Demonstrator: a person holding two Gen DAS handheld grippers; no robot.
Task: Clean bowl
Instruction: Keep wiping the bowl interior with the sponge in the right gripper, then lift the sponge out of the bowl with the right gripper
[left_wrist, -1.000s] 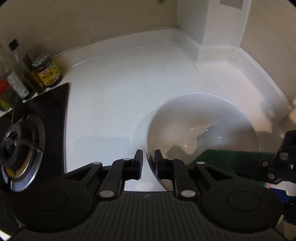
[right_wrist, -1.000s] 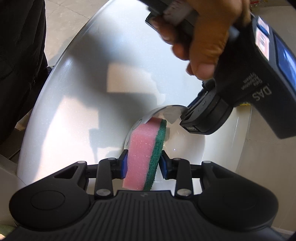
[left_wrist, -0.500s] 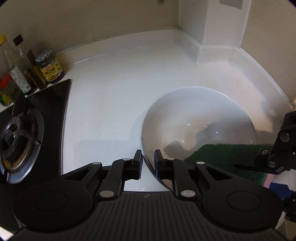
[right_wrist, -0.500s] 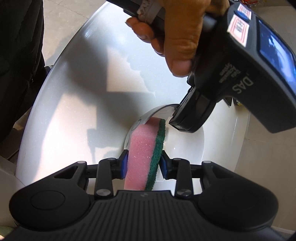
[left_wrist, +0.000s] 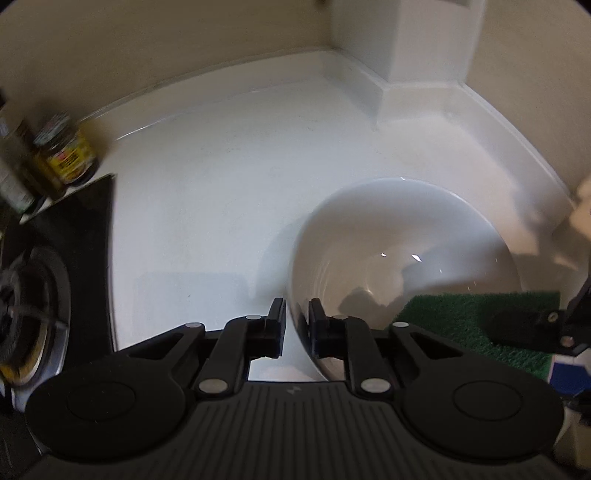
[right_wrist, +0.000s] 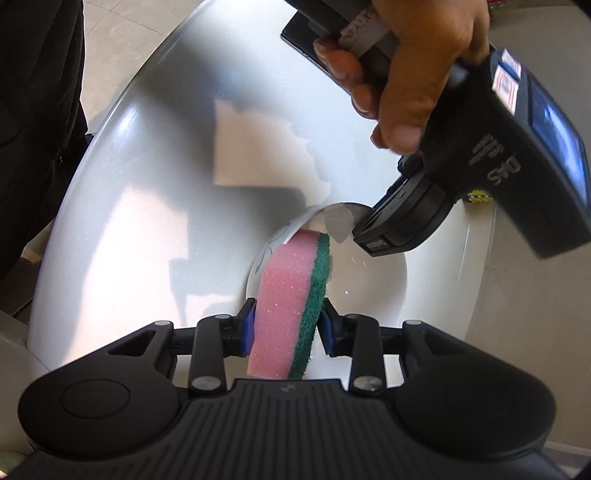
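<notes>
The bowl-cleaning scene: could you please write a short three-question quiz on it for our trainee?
1. True or false: the left gripper pinches the bowl by its rim.
2. Which sponge layer faces the bowl's inside? A) pink B) green
3. Fill in: left of the white counter sits a gas ____.

Key: 1 true; 2 B; 3 burner.

The right gripper (right_wrist: 286, 326) clamps a pink-and-green sponge (right_wrist: 291, 302) on edge, its far end inside the white bowl (right_wrist: 376, 295) on the white worktop (right_wrist: 147, 221); a hand (right_wrist: 417, 62) holds the left gripper (right_wrist: 373, 243) at the bowl's rim.
</notes>
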